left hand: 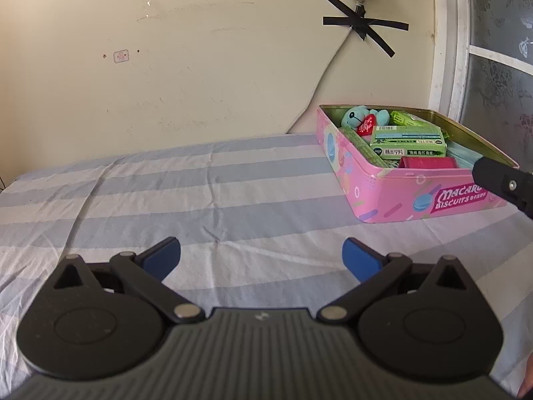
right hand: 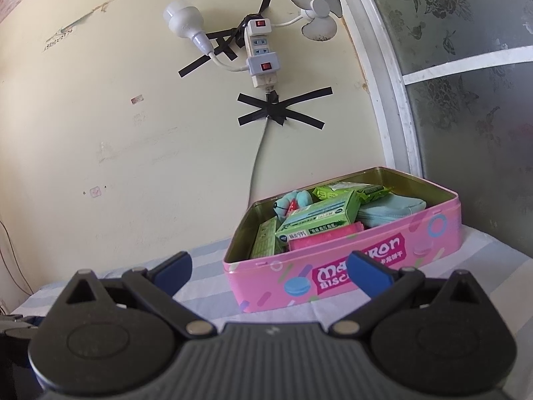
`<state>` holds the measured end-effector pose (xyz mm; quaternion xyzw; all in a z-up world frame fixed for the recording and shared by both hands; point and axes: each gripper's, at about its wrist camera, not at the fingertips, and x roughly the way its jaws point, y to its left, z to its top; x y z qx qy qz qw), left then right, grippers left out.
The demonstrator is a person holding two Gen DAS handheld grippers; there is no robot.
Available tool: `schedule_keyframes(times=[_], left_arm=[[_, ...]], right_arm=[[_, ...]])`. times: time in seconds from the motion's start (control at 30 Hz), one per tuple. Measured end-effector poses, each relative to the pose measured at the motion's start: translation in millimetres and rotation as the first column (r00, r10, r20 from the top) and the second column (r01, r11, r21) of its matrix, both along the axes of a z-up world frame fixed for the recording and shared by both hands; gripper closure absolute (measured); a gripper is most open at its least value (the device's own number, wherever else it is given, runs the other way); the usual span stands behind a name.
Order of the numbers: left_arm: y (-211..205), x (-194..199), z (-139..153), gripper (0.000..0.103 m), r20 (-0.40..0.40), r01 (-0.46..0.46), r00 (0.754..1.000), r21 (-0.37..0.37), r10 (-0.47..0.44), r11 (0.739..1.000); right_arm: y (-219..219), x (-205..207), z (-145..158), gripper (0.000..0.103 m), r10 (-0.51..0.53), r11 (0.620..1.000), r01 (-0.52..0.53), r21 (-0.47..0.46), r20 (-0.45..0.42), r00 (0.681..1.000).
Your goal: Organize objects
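A pink macaron biscuit tin [left hand: 396, 186] [right hand: 336, 270] sits open on the striped bedsheet [left hand: 213, 193] near the wall. Inside lie a green medicine box [left hand: 408, 140] [right hand: 316, 221], a teal plush toy with a red heart [left hand: 361, 120] [right hand: 289, 203], green packets [right hand: 349, 191], a pink item [right hand: 323, 240] and a light blue pouch [right hand: 389, 210]. My left gripper [left hand: 261, 256] stands open over bare sheet, left of the tin. My right gripper [right hand: 269, 268] stands open just before the tin's front wall, holding nothing. Part of the right gripper [left hand: 503, 183] shows at the left wrist view's right edge.
The cream wall [left hand: 200, 66] rises right behind the bed, with a power strip [right hand: 261, 53] and cable [right hand: 256, 163] taped on. A frosted window with a white frame [right hand: 393, 100] stands to the right. The sheet's left edge [left hand: 20, 180] drops off.
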<state>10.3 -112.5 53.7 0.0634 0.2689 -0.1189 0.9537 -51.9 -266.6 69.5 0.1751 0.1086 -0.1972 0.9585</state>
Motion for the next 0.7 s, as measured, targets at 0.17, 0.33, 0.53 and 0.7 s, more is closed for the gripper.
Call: schedule_keyframes(times=[0.17,0.33,0.53,0.7], left_arm=[[-2,3,-3,0.000,-0.043,0.011,0.999,-0.004,-0.011,1.000],[-5,4,-7,0.000,-0.072,0.020,0.997,0.000,-0.020,1.000],[-6,7,-10,0.000,-0.091,0.023,0.996,0.008,-0.022,1.000],[-7,9,-12,0.000,-0.103,0.021,0.995,0.012,-0.019,1.000]], right_arm=[[-2,0,-2,0.000,0.004,1.000,-0.004,0.006,-0.002,1.000],[-4,0,-3,0.000,0.002,1.000,-0.002,0.011,-0.002,1.000],[-5,0,-5,0.000,0.006,1.000,-0.005,0.017,-0.007,1.000],[-6,1,-7,0.000,0.008,1.000,-0.008,0.021,-0.013,1.000]])
